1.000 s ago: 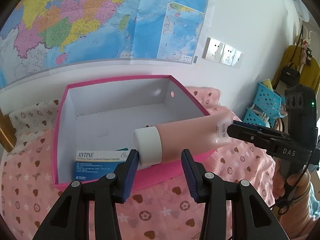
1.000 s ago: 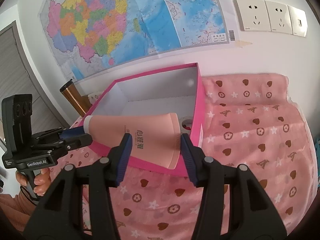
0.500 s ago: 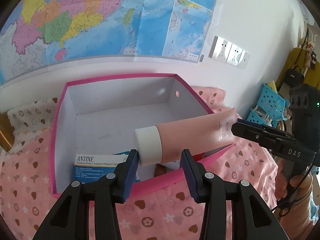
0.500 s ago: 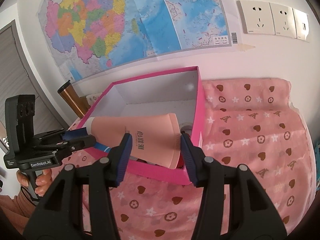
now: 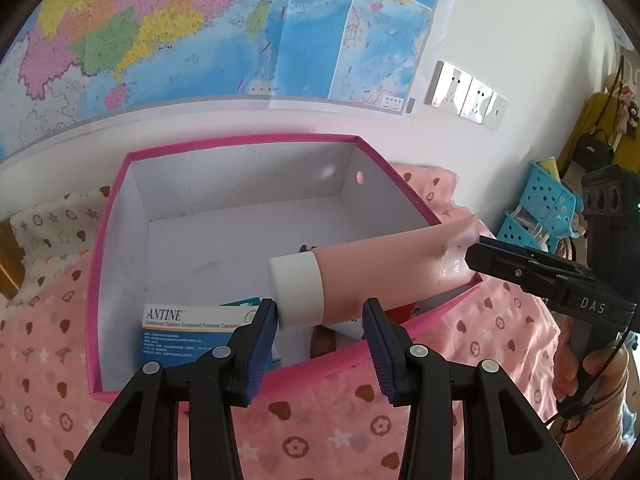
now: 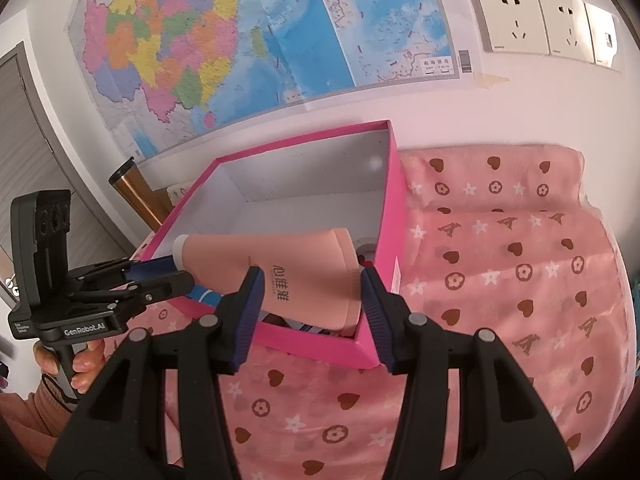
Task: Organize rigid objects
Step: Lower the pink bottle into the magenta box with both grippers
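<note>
A pink tube (image 5: 384,268) with a white cap (image 5: 296,290) hangs over the near part of the open pink box (image 5: 240,142). My left gripper (image 5: 320,322) is shut on the tube's cap end. My right gripper (image 6: 310,298) is shut on the tube's flat tail (image 6: 288,268), and it also shows in the left wrist view (image 5: 474,254). Both hold the tube level above the box floor. A blue and white ANTINE carton (image 5: 188,330) lies in the box below the cap.
The box (image 6: 386,216) stands on a pink cloth with hearts and stars (image 6: 500,264). A map (image 6: 240,40) and wall sockets (image 6: 540,24) are behind. A blue basket (image 5: 548,204) is at the right. A copper cylinder (image 6: 134,192) stands at the left of the box.
Both grippers have carried the tube forward and lower, so it now hangs over the box interior, closer to the ANTINE carton. Both grips are unchanged.
</note>
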